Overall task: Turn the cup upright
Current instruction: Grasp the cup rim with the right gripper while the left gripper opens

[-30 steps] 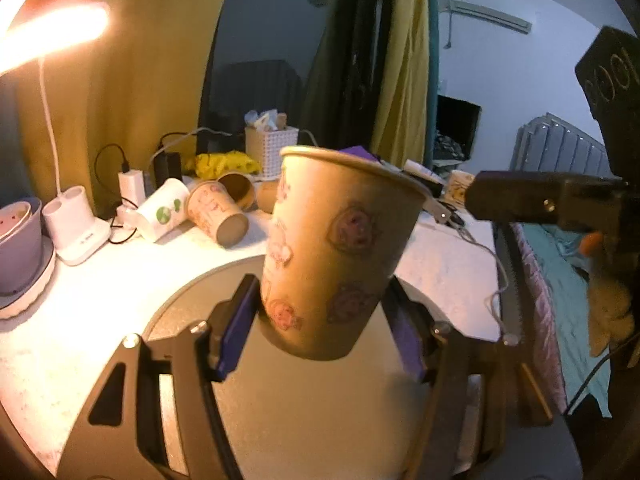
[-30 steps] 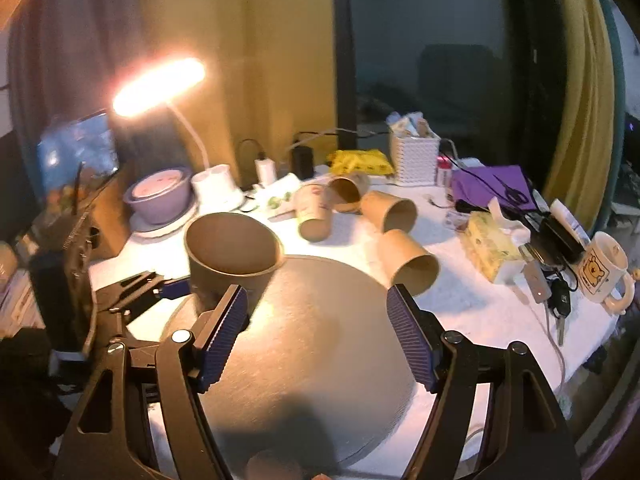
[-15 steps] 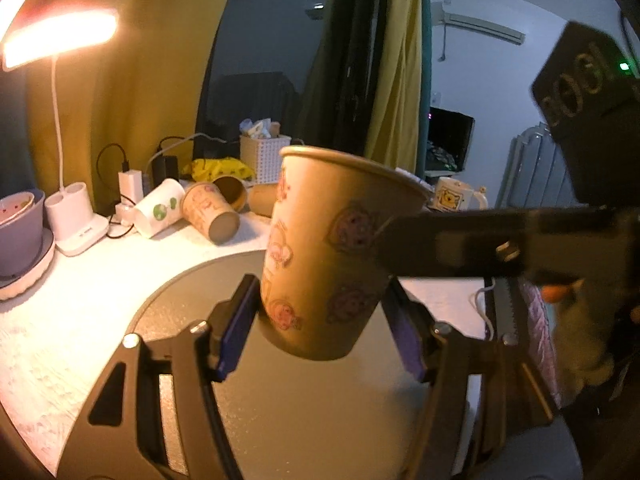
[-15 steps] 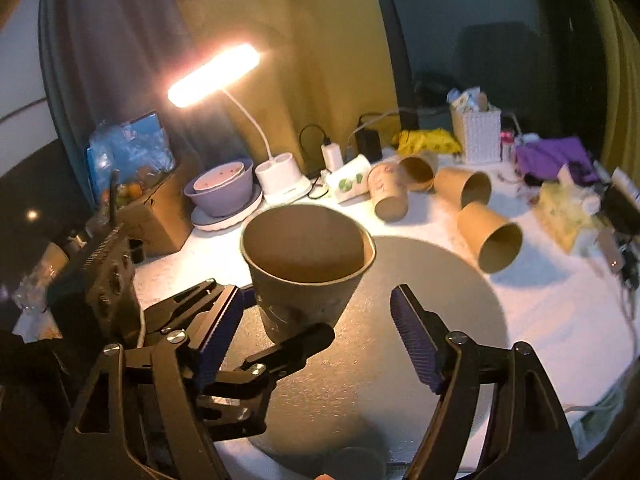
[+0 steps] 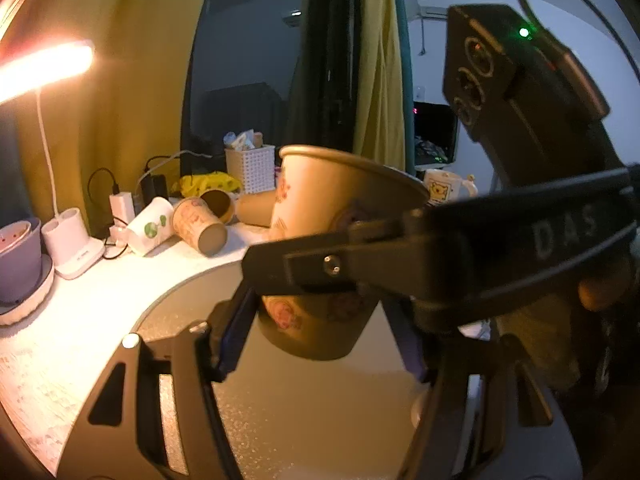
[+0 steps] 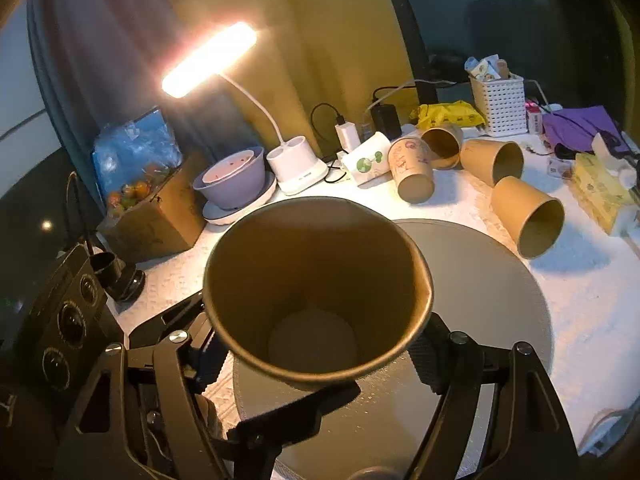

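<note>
I had the cup [image 5: 320,256] pinched low on its wall in the left claw [image 5: 320,328], both blue pads against it, mouth up, tipped slightly toward frame right. It hung over the grey mat [image 5: 304,412], centre of the left view; base looked just clear of the mat, but I couldn't tell for sure.

The right claw [image 6: 316,360] sat around the same cup, which filled the lower middle of the right view [image 6: 316,292], and I looked straight down into it. Its jaws stood wide, one either side of the cup. Whether the pads touched the wall I couldn't tell; the rim hid them. In the left view one of its fingers [image 5: 420,256] crossed in front of the cup from frame right.

Step, as I judged it: flip basically done, cup mouth up, in the set-down or handover phase. Next move called for levelling the cup, lowering it flat onto the mat, then opening the left claw without dragging the wall. The right claw needed to either close gently to steady it or back off clear of the rim.

Spare cups [image 6: 524,222] lay on their sides on the surface [image 6: 592,292], upper right of the right view. Lamp [image 6: 210,60] upper left, bright.
</note>
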The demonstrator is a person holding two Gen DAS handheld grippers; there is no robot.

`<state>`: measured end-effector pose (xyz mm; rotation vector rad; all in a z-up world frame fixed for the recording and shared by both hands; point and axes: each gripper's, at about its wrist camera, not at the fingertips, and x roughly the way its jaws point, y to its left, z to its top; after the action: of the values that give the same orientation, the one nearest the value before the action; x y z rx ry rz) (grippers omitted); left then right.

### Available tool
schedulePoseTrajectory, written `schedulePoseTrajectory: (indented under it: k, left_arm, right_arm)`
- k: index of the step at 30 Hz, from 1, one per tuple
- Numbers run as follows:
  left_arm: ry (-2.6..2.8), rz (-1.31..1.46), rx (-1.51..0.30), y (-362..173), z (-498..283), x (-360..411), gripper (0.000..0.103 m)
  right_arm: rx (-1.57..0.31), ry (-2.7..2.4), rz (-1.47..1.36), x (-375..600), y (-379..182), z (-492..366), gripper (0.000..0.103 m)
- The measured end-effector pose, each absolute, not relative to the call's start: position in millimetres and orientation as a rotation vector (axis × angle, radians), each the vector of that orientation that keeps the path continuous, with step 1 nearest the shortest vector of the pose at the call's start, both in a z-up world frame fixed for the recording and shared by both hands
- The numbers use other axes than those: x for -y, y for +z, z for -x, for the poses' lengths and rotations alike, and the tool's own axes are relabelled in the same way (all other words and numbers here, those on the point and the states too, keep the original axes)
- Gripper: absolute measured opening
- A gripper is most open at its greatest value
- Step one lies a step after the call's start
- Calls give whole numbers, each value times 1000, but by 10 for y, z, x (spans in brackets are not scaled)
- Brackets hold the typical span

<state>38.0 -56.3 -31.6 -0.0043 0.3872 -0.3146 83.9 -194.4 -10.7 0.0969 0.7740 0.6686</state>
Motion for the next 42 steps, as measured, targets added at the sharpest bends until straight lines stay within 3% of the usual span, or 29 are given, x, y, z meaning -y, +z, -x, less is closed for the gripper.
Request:
schedulePoseTrajectory:
  k: [6,11,15,34,42]
  left_arm:
    - [-320,26,-430,-349,-443,534,65]
    - [-309,9,-435,-367,-455,572,66]
    - [-318,26,-437,-370,-460,558,79]
    - [-230,71,-529,-455,-548,304,79]
    - [-120,145,-531,-467,-557,-18,79]
  right_arm:
    - [-785,677,-127,1989,-151,-877,66]
    - [-785,682,-123,1995,-167,-888,65]
    - [-778,669,-112,2004,-167,-899,65]
    - [-637,481,88,2024,-47,-1186,64]
    - [-669,423,269,1773,-498,-1503,64]
